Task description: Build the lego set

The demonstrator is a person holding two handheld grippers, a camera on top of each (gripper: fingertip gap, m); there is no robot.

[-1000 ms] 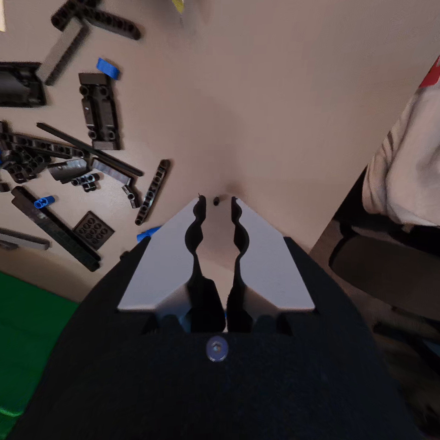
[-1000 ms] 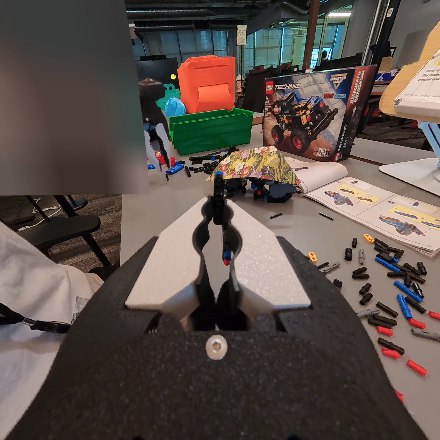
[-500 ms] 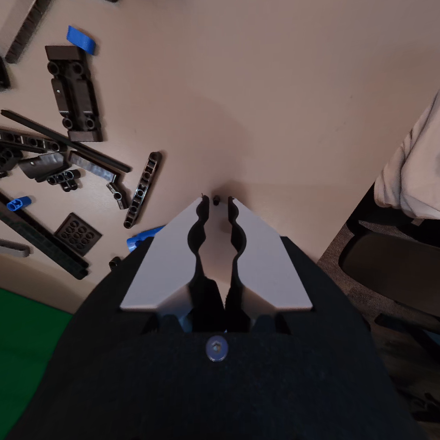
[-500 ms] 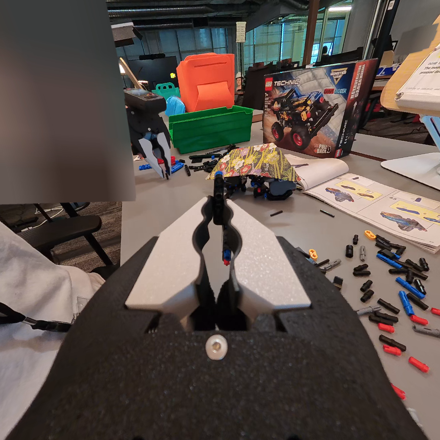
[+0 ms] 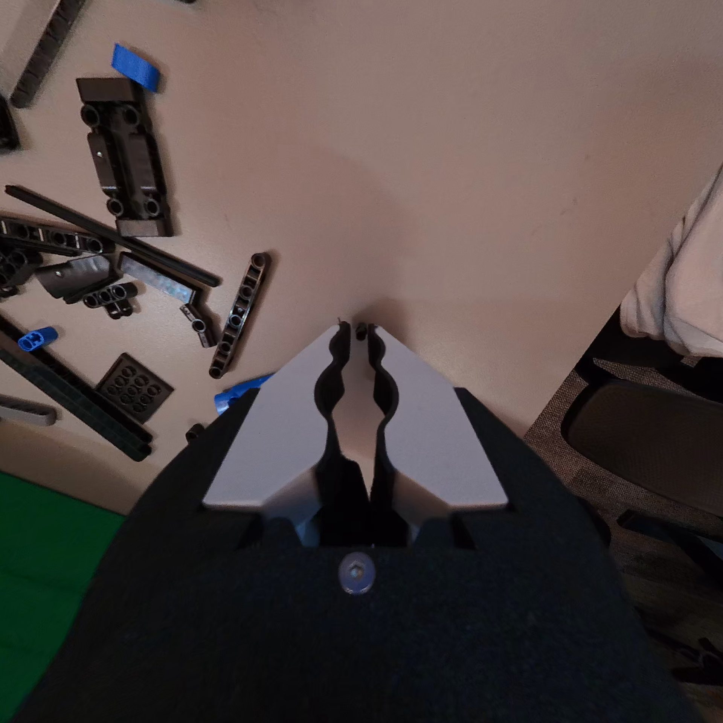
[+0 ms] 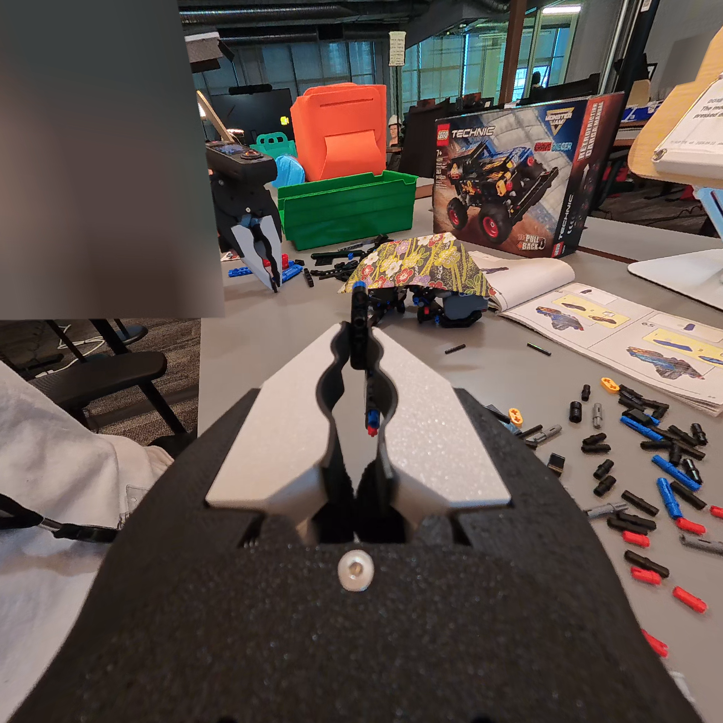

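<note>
My left gripper (image 5: 358,332) points down at the beige table, its jaws nearly together on a small black pin (image 5: 360,331) at the tips. It also shows in the right wrist view (image 6: 275,287), tips on the table beside blue and red pieces. My right gripper (image 6: 358,332) is shut on an upright black beam (image 6: 358,324), with a blue and red pin (image 6: 371,420) on the beam's lower end between the fingers. The part-built model (image 6: 450,309) sits ahead under a floral cloth (image 6: 414,266).
Black beams and plates (image 5: 121,156) lie left of the left gripper, one thin beam (image 5: 238,313) close by. The table edge and a chair (image 5: 645,442) are at right. A green bin (image 6: 344,211), set box (image 6: 520,176), open booklet (image 6: 606,332) and loose pins (image 6: 645,469) show in the right wrist view. About 35 centimetres separates my left fingertips from my right. My right gripper's tips are some 20 centimetres from the part-built model (image 6: 450,309).
The left gripper's jaws have narrowed around the small black pin, and it has come down to the table. The right gripper still holds the beam.
</note>
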